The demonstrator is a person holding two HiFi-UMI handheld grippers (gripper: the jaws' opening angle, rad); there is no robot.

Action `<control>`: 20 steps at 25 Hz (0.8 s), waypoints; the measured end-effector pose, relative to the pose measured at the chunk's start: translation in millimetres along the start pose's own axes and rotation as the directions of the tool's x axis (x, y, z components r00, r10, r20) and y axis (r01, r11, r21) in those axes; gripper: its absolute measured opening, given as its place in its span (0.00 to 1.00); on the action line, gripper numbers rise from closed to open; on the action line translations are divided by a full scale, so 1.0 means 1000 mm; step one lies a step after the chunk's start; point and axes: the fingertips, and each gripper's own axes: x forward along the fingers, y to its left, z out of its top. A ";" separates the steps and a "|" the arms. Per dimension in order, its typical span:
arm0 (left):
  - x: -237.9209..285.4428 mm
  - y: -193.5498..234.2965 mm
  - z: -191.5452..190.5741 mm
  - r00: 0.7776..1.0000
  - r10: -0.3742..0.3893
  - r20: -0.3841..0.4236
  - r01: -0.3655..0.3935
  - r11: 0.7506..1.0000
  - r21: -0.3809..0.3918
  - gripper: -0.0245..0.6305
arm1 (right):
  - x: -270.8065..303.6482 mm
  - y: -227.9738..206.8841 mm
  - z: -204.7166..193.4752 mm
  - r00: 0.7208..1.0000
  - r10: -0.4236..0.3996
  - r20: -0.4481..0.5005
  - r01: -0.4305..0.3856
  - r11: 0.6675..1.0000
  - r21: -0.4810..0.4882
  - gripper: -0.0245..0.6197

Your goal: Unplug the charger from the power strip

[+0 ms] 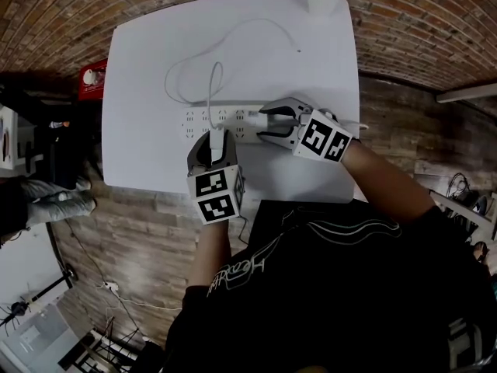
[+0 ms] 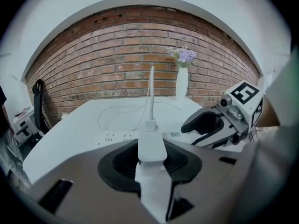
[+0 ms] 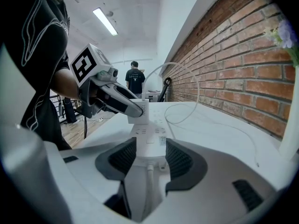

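A white rectangular table (image 1: pixel 140 68) stands against a red brick wall (image 2: pixel 117 64). The left gripper (image 1: pixel 216 142) clamps the white charger block (image 2: pixel 152 146). The right gripper (image 1: pixel 265 123) clamps the long white power strip (image 1: pixel 221 120).

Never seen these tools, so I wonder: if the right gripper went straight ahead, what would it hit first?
Probably the charger in the left gripper, ahead along the power strip that the right gripper clamps; depth is unclear.

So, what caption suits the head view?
Left gripper grips the white charger; right gripper holds the power strip on the white table.
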 end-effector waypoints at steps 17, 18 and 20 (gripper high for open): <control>-0.001 0.000 0.001 1.000 -0.016 -0.019 0.015 1.000 -0.013 0.24 | 0.000 0.000 0.000 1.000 -0.005 0.000 0.005 1.000 0.002 0.31; -0.001 0.002 0.001 0.999 -0.031 -0.020 0.030 0.999 -0.037 0.24 | 0.001 0.000 0.000 1.000 -0.004 -0.001 0.004 1.000 0.002 0.31; 0.000 0.006 0.000 0.997 -0.074 -0.016 0.071 0.990 -0.119 0.24 | 0.001 0.000 0.000 1.000 -0.001 -0.002 0.001 1.000 0.005 0.31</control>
